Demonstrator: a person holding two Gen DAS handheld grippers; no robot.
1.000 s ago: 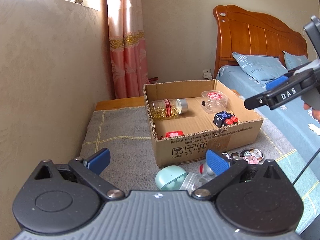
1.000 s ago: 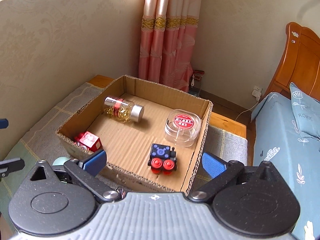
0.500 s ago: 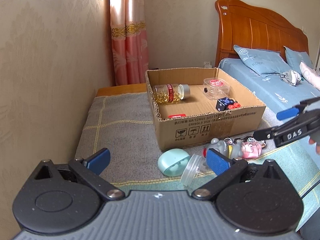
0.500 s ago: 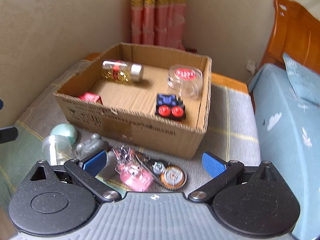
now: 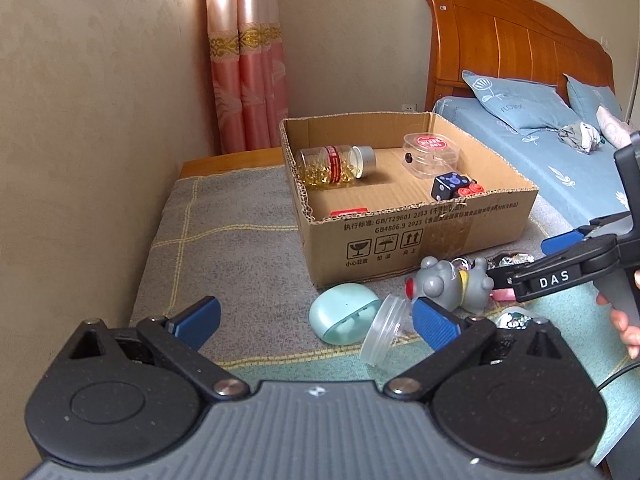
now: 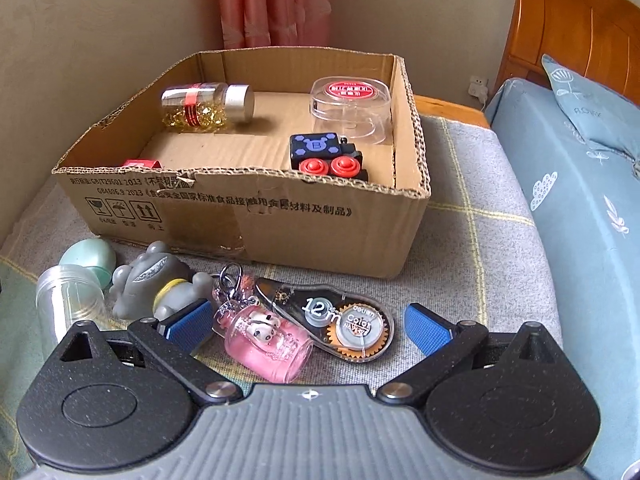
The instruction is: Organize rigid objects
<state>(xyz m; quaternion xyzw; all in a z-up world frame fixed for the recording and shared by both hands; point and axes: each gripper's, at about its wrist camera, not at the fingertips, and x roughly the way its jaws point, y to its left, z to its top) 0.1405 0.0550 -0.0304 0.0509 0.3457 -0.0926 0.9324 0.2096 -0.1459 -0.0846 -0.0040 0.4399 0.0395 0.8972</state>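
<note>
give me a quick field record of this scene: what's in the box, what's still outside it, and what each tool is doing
container: open brown cardboard box on grey checked blanket
in box: clear capsule bottle with silver cap; clear round tub with red label; black toy train with red wheels; small red item, mostly hidden
outside, front of box: mint green egg-shaped case; clear plastic jar; grey rubber animal figure; pink bottle keychain; black correction tape dispenser
left tool: open, empty
right tool: open, low over keychain and tape dispenser, gripping nothing

Grey blanket (image 6: 472, 216) under cardboard box (image 6: 320, 224), figurine (image 6: 148, 288), tape dispenser (image 6: 344, 320).
</note>
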